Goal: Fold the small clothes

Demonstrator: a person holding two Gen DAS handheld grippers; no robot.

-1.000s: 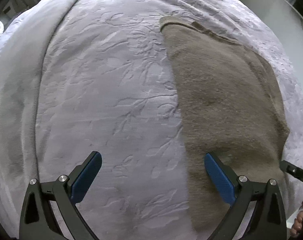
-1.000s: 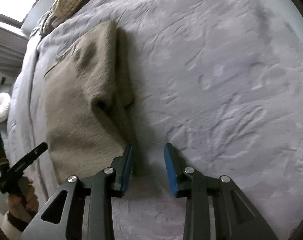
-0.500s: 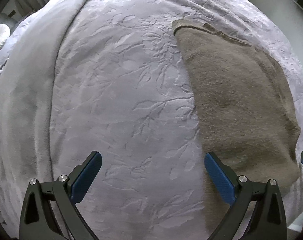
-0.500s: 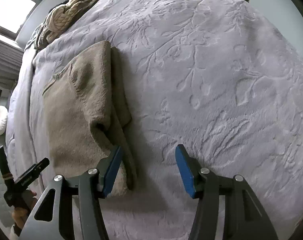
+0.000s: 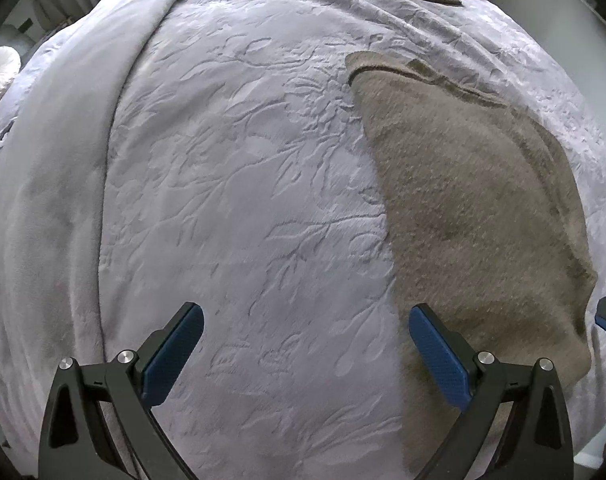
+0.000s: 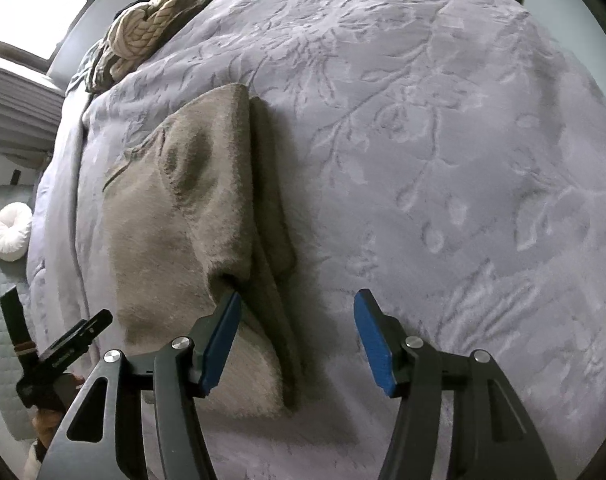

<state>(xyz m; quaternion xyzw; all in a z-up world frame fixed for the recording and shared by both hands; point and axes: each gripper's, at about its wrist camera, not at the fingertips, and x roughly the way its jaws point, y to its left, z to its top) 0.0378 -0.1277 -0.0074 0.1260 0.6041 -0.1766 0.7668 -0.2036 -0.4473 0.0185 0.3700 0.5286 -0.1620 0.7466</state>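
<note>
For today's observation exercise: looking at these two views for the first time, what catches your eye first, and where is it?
A folded tan garment lies flat on the embossed lilac bedspread, its layered edge just ahead of the right gripper, whose jaws are opening with nothing gripped. The left gripper hangs wide open over bare bedspread, and a braided cream knit is bunched at the far edge.

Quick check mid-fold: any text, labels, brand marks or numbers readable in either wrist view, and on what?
No text can be read in either view.
Left gripper, seen at the left edge of the right wrist view: a short pale marking on its black body, too small and blurred to read.
Brown garment: no tag or print showing.
Bedspread: only an embossed leaf pattern, no lettering.
</note>
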